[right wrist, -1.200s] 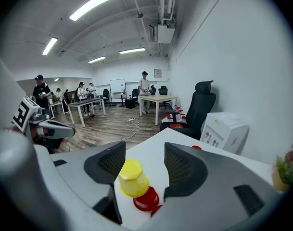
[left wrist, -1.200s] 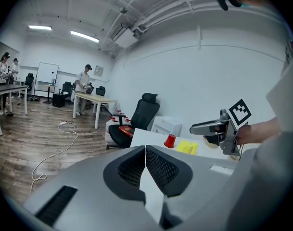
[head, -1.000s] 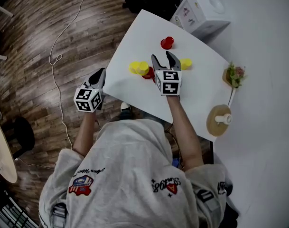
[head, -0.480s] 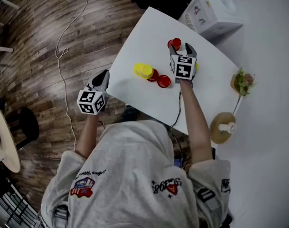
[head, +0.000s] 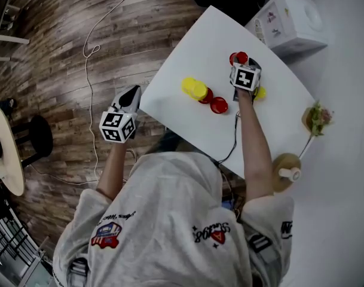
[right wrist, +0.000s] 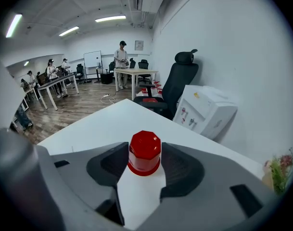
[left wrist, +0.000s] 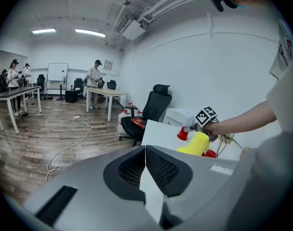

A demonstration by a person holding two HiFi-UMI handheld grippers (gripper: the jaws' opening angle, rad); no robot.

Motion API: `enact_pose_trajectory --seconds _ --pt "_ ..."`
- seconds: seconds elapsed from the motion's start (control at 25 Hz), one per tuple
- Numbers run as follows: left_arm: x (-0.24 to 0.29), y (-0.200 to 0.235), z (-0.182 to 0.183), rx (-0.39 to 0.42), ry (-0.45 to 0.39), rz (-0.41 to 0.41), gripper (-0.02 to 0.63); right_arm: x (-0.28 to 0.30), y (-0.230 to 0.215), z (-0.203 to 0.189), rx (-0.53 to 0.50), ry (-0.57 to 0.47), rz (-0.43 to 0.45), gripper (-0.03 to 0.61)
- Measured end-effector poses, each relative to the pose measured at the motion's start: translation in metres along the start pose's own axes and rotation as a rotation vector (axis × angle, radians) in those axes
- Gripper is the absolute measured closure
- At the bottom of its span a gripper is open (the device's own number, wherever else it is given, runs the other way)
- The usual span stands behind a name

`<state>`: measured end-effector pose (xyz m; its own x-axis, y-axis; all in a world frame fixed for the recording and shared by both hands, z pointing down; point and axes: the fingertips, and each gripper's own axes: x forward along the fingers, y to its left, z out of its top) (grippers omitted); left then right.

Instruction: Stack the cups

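**Right gripper taking hold of a cup.** An upturned red cup (right wrist: 144,150) is standing rim-down on the white counter (head: 187,46). The right gripper (head: 243,66) is straddling it. Its fingers (right wrist: 182,166) are spread to either flank and have just been closing in, and the pads are not yet visibly pressing.

The cup is likely to be handling as light, thin-walled plastic: stiff enough to lift, yielding under a hard squeeze, and slick along its taper. The best hold is probably across the mid-wall, below the faceted closed end and above the flared rim.

**Count, placed from this cup.**
- Red cups, three: this one and two more red cups (head: 213,100) lying near it, toward the person.
- Yellow: one yellow cup (head: 260,92) is sitting near it, beside the right gripper. A yellow pair (head: 193,87) is touching the nearer reds. Whether the pair is two cups or one cup on its side cannot be told.

The left gripper (head: 131,93) is hovering well apart from this cup, off the counter's edge, with its fingers (left wrist: 160,170) pressed together on nothing.
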<state>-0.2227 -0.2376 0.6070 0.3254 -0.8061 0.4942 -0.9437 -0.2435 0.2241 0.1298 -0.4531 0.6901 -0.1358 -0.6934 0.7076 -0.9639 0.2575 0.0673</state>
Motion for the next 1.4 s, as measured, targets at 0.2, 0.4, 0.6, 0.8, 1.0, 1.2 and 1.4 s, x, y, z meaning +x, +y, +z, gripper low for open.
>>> enact_pose_trajectory --seconds 0.2,0.4,0.6,0.8,1.0,1.2,1.4 --pt "-0.008 0.006 -0.003 -0.003 0.0 0.003 0.607 -0.007 0.005 0.001 0.019 -0.005 0.024 0.373" --pt "-0.007 -0.003 0.005 0.012 -0.021 -0.027 0.607 -0.032 0.003 0.012 0.001 -0.045 0.018 0.374" --pt "-0.004 -0.018 0.016 0.032 -0.045 -0.079 0.607 -0.07 0.002 0.018 -0.019 -0.061 0.021 0.374" --pt "-0.002 -0.036 0.025 0.058 -0.058 -0.143 0.607 -0.117 0.014 0.03 -0.03 -0.112 0.094 0.374" --pt "-0.004 -0.052 0.031 0.081 -0.076 -0.198 0.607 -0.162 0.024 0.03 -0.039 -0.142 0.126 0.374" --pt "-0.01 -0.065 0.034 0.094 -0.09 -0.239 0.607 -0.194 0.043 0.01 -0.017 -0.12 0.179 0.374" --pt "-0.017 -0.074 0.031 0.105 -0.096 -0.266 0.607 -0.211 0.072 -0.022 -0.074 -0.076 0.232 0.374"
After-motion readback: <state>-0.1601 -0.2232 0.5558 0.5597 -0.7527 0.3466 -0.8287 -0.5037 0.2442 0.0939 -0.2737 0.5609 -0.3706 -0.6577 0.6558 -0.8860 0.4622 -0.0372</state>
